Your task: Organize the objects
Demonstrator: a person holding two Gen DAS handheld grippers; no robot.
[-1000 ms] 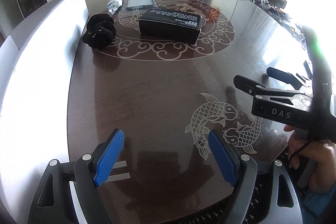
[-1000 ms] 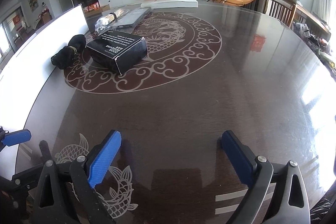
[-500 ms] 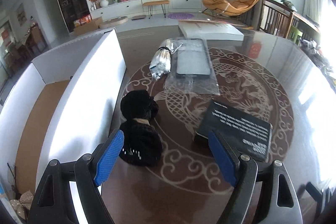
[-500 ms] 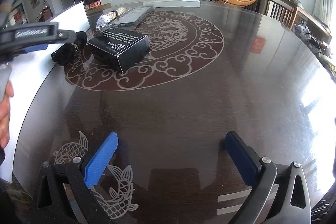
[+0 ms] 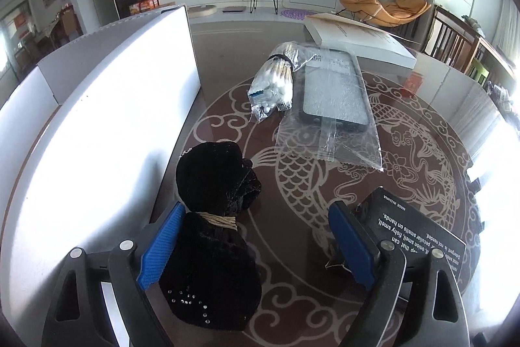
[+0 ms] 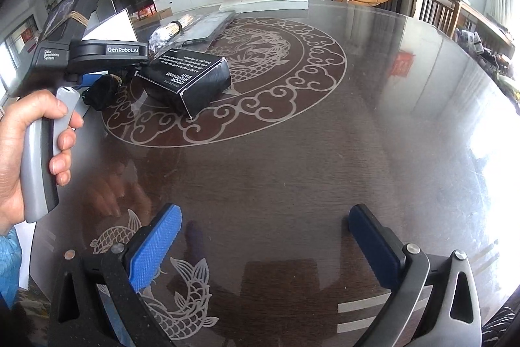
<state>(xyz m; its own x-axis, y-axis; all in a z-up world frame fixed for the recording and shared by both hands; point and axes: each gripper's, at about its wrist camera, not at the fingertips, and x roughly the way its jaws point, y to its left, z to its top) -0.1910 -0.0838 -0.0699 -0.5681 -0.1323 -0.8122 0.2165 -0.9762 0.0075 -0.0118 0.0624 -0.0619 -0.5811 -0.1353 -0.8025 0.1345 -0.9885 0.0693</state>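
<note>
In the left wrist view my left gripper [image 5: 256,244] is open low over the dark table. A black velvet pouch [image 5: 214,217] tied with twine lies against its left finger, partly between the jaws. A black box [image 5: 412,230] lies by its right finger. Farther off lie a bag of cotton swabs [image 5: 273,83] and a grey item in a clear bag [image 5: 334,93]. In the right wrist view my right gripper [image 6: 263,249] is open and empty over bare table. The black box [image 6: 188,77] and the pouch [image 6: 102,90] show far left there, behind the hand-held left gripper body [image 6: 107,52].
A white open cardboard box [image 5: 107,126] stands along the table's left side, close to the pouch. A flat white box [image 5: 357,38] lies at the far edge. Chairs [image 6: 435,10] stand at the right beyond the table.
My left gripper has moved forward and left across the table to the pouch, which now sits by its left finger. The right gripper has hardly moved.
</note>
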